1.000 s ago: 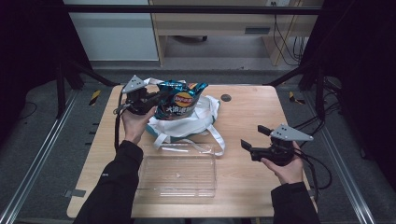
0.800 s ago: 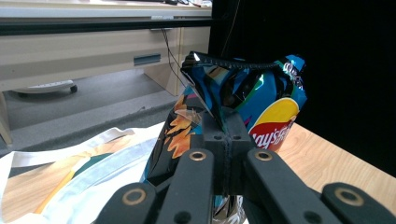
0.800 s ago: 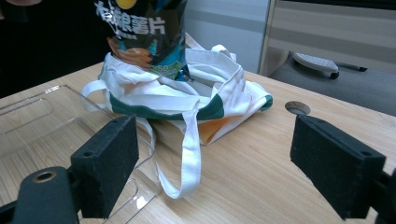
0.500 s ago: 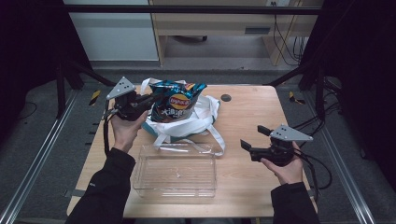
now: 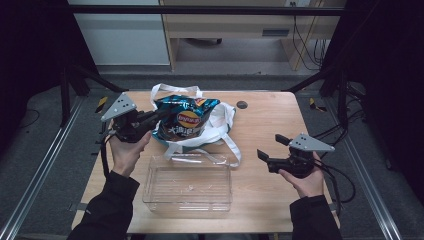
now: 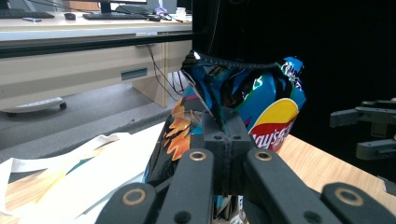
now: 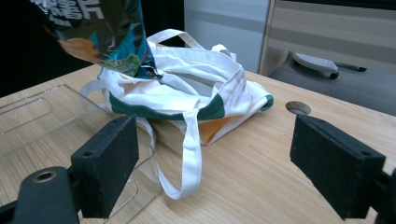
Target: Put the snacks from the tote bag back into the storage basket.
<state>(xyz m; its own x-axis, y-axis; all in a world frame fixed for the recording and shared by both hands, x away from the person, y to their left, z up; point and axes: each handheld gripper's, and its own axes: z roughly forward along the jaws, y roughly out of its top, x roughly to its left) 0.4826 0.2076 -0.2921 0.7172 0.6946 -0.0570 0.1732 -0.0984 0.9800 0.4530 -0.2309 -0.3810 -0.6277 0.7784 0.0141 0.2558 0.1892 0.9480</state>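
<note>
- The step in hand looks like lifting the chip bag (image 5: pixel 186 118) out of the white tote bag (image 5: pixel 220 131); the left tongs (image 5: pixel 159 116) are clamped on the chip bag's edge at its 9 o'clock side.
- In the left gripper view the chip bag (image 6: pixel 261 107) hangs pinched between the closed jaws, clear of the tote bag (image 6: pixel 84 168).
- The right tongs (image 5: pixel 270 150) wait at 4 o'clock on the tabletop (image 5: pixel 265 112), jaws wide apart and holding nothing.
- Next move, likely: carry the chip bag towards 6 o'clock, over the clear plastic tray (image 5: pixel 189 184), lower it and release, without snagging the tote's handles (image 7: pixel 189 154).
</note>
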